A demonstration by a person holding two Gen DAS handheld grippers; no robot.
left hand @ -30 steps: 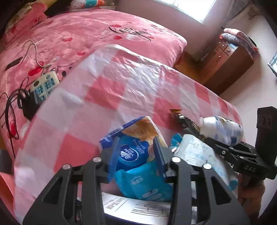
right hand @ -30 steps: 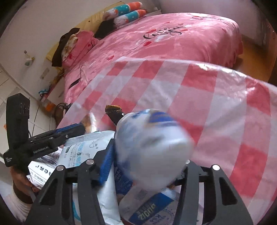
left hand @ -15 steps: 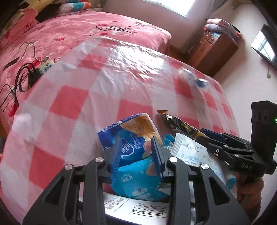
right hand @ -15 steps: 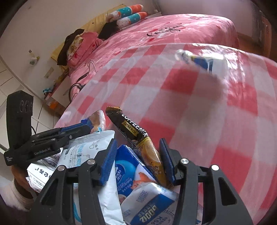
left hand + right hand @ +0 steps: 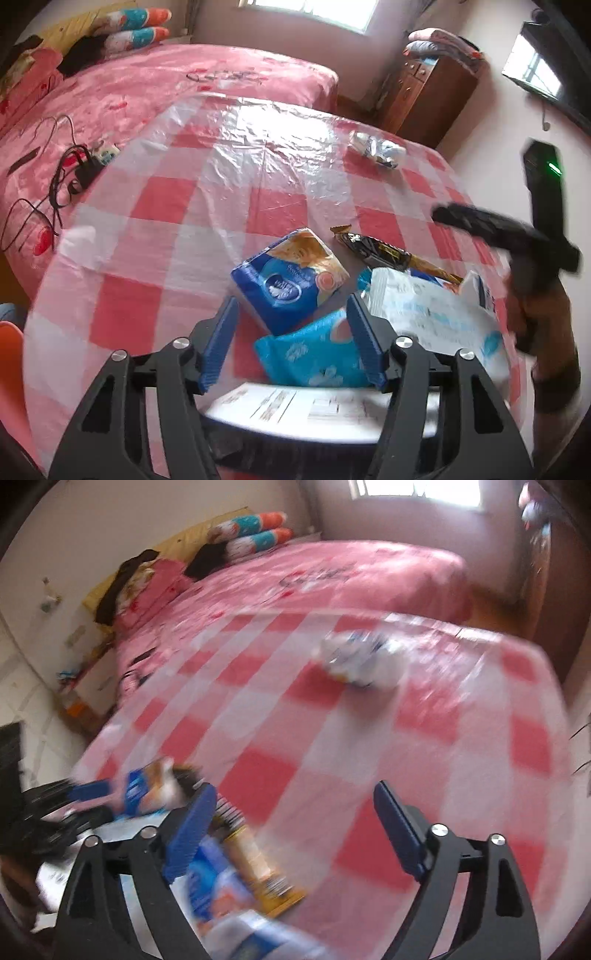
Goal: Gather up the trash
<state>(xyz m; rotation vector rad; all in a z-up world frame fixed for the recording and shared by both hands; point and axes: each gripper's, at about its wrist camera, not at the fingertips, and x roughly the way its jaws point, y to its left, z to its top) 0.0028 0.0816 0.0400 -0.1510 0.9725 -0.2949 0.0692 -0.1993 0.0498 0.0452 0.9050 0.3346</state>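
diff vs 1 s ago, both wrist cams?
The right hand-held gripper let go of the crumpled white-and-blue bottle, which now lies far out on the checked cloth; its jaws are opening, nothing between them. The left hand-held gripper released the blue tissue pack, jaws opening around it. The trash pile and coffee sachet stayed put.

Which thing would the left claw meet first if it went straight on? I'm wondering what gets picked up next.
Probably the light blue tissue pack lying between the opening fingers of the left claw; the dark blue pack lies just beyond.
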